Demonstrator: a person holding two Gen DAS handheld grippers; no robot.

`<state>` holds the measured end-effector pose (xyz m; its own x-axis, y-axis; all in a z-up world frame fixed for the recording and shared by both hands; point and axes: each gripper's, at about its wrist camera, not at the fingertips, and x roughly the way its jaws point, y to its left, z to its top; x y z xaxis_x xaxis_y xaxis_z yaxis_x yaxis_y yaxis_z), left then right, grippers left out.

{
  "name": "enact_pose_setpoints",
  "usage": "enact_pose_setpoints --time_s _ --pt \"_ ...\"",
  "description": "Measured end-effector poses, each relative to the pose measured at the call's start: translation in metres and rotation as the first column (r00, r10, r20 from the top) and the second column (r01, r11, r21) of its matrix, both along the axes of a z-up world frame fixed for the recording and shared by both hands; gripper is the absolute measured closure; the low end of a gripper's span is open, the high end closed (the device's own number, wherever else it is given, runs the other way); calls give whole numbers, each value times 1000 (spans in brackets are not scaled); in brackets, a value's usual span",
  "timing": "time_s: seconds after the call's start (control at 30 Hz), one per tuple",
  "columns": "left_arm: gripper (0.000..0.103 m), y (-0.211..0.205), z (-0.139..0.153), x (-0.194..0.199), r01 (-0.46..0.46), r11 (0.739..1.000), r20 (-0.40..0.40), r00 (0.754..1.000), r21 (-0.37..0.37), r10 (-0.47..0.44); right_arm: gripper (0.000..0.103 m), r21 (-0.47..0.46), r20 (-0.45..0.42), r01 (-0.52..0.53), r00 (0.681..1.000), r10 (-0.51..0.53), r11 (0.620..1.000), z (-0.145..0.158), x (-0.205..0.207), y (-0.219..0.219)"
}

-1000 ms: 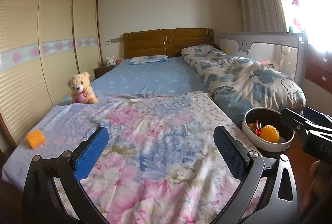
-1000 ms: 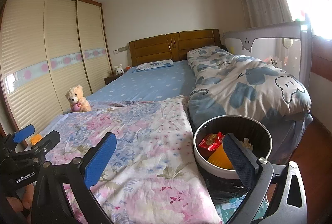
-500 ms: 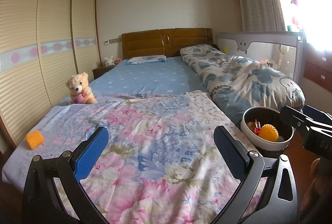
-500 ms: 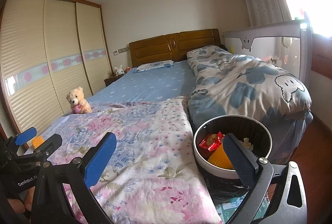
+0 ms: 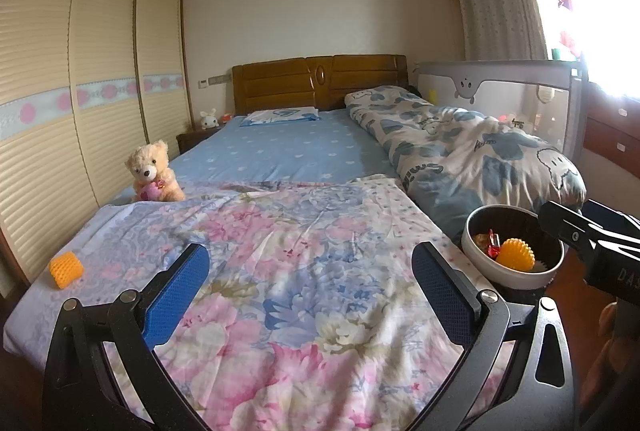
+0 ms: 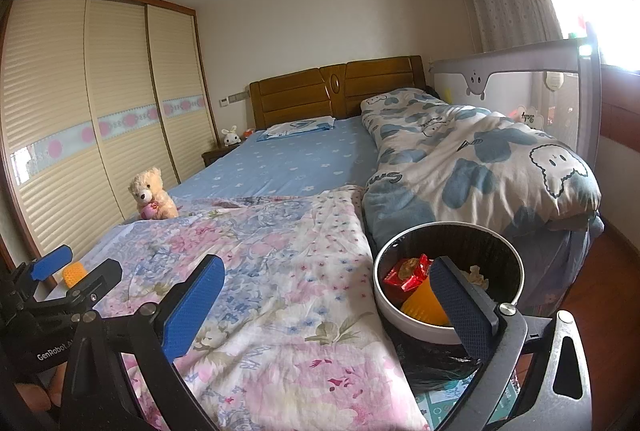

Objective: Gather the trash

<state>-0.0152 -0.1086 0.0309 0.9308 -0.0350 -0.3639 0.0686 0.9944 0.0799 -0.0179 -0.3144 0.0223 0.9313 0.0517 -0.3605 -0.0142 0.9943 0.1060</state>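
An orange foam net sleeve [image 5: 66, 268] lies on the floral sheet near the bed's left front corner; in the right wrist view it [image 6: 74, 273] is partly hidden by the left gripper. A white-rimmed trash bin [image 5: 478, 231] stands at the bed's right foot, holding a similar orange sleeve [image 5: 515, 253] and red wrappers [image 6: 408, 271]. My left gripper [image 5: 310, 295] is open and empty above the floral sheet. My right gripper [image 6: 328, 307] is open and empty, its right finger [image 6: 460, 301] in front of the bin [image 6: 384, 305].
The floral sheet [image 5: 304, 271] covers the bed's foot. A teddy bear [image 5: 154, 173] sits at the left edge. A rolled cloud-print duvet [image 5: 472, 155] lies along the right, beside a grey bed rail [image 5: 500, 79]. A wardrobe [image 5: 80, 91] lines the left wall.
Both grippers have shifted slightly left and stay open. The left gripper sits a little further left in the right wrist view. Nothing on the bed has moved.
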Motion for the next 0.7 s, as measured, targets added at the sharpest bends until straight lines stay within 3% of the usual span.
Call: enact_pose_setpoints --time_s 0.7 --pt "0 0 0 1 6 1000 -1 1000 -1 -6 0 2 0 -1 1000 1 1000 0 -1 0"
